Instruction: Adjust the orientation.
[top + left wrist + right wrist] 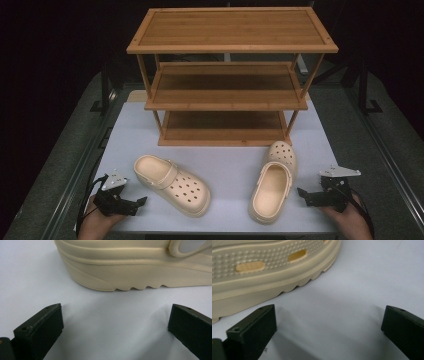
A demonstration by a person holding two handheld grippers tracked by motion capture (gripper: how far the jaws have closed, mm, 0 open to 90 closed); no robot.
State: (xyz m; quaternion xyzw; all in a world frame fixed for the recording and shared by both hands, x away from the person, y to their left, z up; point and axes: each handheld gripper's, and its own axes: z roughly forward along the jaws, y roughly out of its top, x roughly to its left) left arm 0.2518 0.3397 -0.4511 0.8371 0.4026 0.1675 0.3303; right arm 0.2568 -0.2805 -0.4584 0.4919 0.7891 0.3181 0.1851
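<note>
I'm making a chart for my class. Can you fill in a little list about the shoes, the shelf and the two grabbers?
left clog: cream, lying on the white table, toe towards the near right, apart from the other
right clog: cream, toe pointing at the rack
shoe rack: wooden, three shelves, nothing on them, at the far end of the table
left gripper: open, holding nothing, beside the left clog, not touching
right gripper: open, holding nothing, beside the right clog, not touching
</note>
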